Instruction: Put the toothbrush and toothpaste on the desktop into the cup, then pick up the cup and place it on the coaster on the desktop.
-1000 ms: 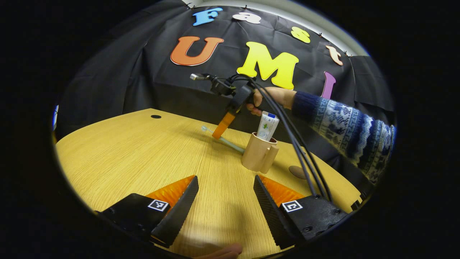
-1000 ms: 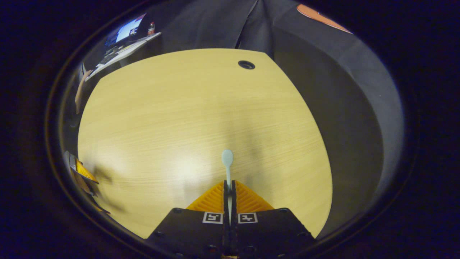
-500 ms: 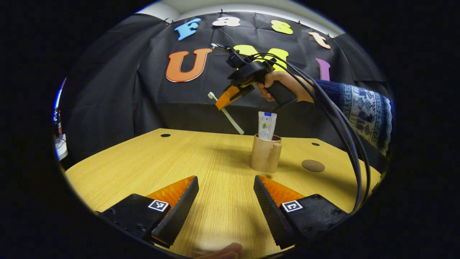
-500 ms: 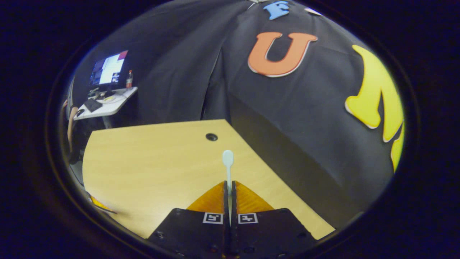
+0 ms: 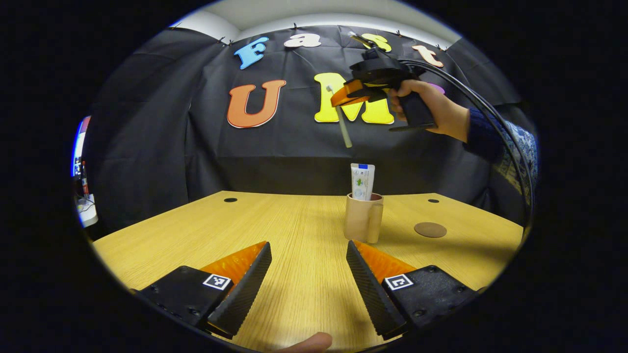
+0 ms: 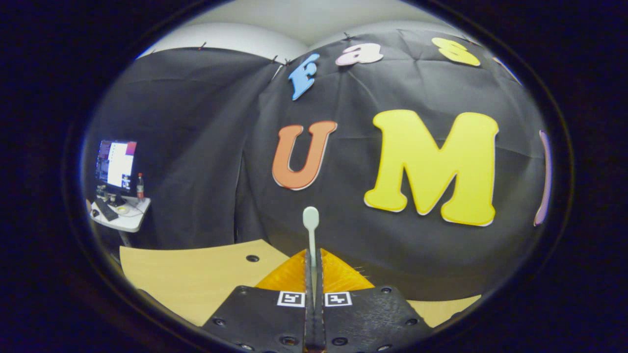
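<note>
- Right gripper pinched on the slim pale plastic toothbrush, held high above and a little left of the tan handled cup; handle end hangs down.
- White toothpaste tube stands in the cup already.
- Left gripper spread wide, empty, low over the wooden desk.
- Advice: tip the brush upright, line its lower end over the free part of the rim, lower before letting go.
- Round brown coaster near the cup's right.

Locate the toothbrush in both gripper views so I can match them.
Left gripper view: toothbrush upper centre, hanging from the right tongs, high above the cup.
Right gripper view: toothbrush bottom centre, head poking up from the shut tongs.
Shared landmark: desk grommet hole.
</note>
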